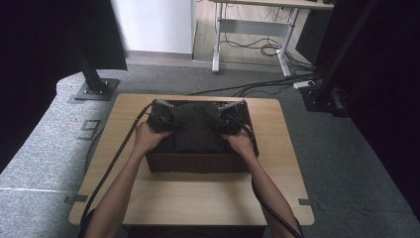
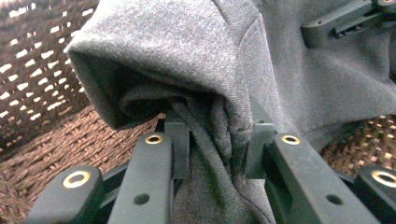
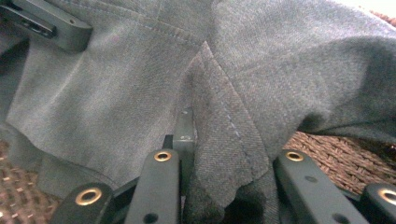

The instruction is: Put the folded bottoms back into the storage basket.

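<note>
From above, a dark grey garment (image 1: 196, 130) hangs folded over the open top of a brown woven basket (image 1: 198, 162) that sits on the wooden table (image 1: 198, 198). The left gripper (image 1: 159, 118) has it at the left edge, the right gripper (image 1: 232, 118) at the right edge.

In the left gripper view, the jaws are clamped on a bunched fold of the garment (image 2: 196, 56), basket weave (image 2: 32, 70) behind.

In the right gripper view, the jaws pinch a stitched seam of the garment (image 3: 224, 121) above the basket floor (image 3: 336, 158).
</note>
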The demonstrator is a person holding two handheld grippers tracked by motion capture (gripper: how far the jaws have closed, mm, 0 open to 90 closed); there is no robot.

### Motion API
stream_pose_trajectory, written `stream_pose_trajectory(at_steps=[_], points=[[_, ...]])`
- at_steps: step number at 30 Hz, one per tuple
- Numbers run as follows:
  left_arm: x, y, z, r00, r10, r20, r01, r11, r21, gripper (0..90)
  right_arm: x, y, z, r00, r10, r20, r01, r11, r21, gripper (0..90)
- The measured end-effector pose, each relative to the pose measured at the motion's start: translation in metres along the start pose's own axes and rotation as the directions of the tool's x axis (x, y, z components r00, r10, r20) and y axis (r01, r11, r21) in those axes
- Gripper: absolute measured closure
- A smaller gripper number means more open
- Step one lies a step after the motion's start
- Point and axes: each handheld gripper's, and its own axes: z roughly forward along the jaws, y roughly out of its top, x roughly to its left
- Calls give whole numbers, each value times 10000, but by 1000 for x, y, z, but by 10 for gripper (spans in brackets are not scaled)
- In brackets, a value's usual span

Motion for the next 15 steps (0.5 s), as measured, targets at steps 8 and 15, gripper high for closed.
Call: stream_pose_trajectory(at_steps=[8, 15], points=[[-1, 12, 25, 9751, 276, -2201, -41, 9943, 1067, 483, -18, -4, 16, 9949, 784, 636, -850, 9905, 1081, 519], [3, 12, 0, 9621, 326, -2707, -145, 9976, 683, 297, -36, -1, -9, 9781, 884, 1887, -927, 9956, 144, 289]])
